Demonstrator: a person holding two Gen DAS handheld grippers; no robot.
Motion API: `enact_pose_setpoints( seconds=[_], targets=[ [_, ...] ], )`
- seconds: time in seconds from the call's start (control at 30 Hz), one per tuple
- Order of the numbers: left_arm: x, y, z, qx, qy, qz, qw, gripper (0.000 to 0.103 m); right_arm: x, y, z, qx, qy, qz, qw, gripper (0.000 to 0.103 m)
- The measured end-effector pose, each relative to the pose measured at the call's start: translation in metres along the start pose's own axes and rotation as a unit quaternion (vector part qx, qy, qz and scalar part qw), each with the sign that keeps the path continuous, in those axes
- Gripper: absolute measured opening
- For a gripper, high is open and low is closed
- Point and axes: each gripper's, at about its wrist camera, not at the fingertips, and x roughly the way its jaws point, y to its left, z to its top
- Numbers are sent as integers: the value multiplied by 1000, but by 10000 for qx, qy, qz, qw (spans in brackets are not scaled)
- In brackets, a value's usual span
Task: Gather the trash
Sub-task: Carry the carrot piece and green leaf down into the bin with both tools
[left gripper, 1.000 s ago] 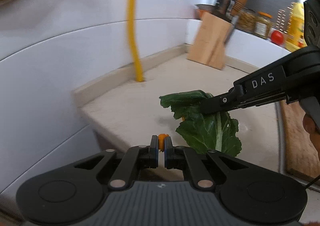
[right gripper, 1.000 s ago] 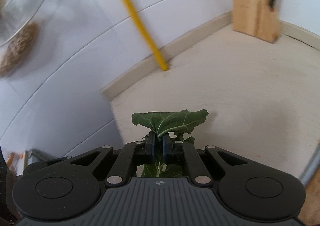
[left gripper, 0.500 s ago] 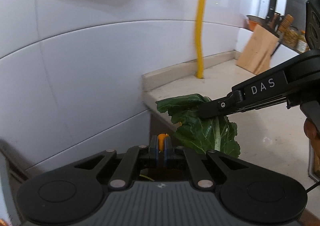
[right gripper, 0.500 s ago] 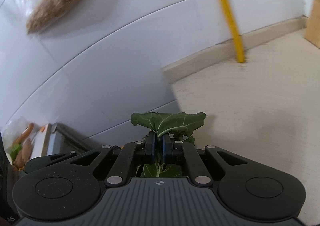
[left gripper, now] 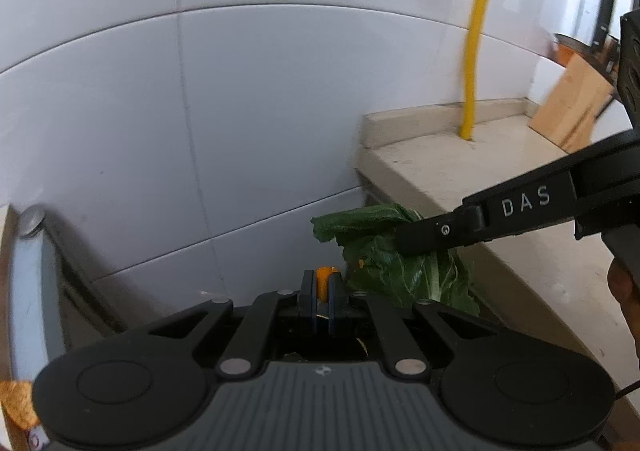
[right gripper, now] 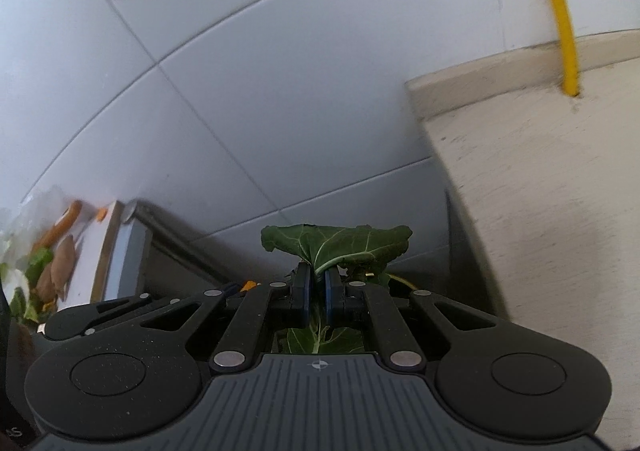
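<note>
A big dark green leaf with pale veins is pinched in my right gripper, which is shut on it. In the left wrist view the same leaf hangs past the counter's left end, under the right gripper's black arm. My left gripper is shut on a small orange scrap that pokes up between its pads. Both grippers hang over the gap between the beige counter and a bin at lower left. The bin's rim and its scraps show only at the frame edge.
A white tiled wall fills the background. A yellow pipe runs down the wall to the counter. A wooden knife block stands at the far right. A hand holds the right gripper.
Both grippers have swung left off the counter with their scraps, and now hang beyond its left end. The bin has come into view at lower left.
</note>
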Motion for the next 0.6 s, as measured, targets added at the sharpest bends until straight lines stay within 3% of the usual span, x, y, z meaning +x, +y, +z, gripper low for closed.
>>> enact_pose_setpoints(
  seconds=[0.6],
  targets=[
    [45,3,-11,-842,466,798,9922,2,56,-12,19,-556,735,320,9952,10]
  ],
)
